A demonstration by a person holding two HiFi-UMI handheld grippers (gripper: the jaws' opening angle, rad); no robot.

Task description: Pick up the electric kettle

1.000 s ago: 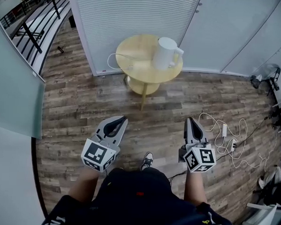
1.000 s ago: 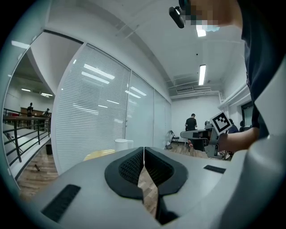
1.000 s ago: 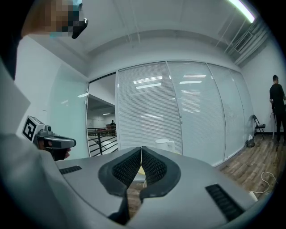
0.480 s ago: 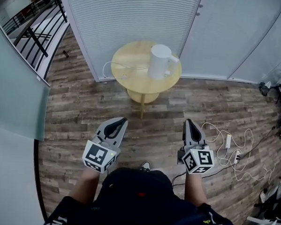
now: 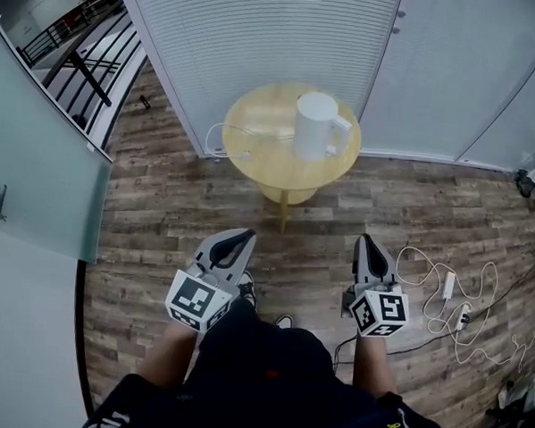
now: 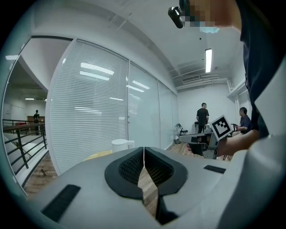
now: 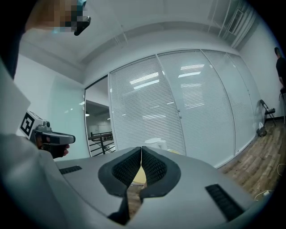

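White kettle (image 5: 316,127) stands on the tabletop (image 5: 261,159), handle perhaps facing the right tool (image 5: 364,241); it and the left tool (image 5: 241,236), closed and empty, hang well short of the kettle.

Bright even ceiling light; sharp; fisheye-bent edges.

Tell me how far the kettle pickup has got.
Done: nothing yet. The electric kettle stands untouched on the round table.
In hand: nothing. The left gripper and right gripper are both shut and empty, held over the floor short of the table.
Left: close in, open a gripper, grip the kettle and lift it.
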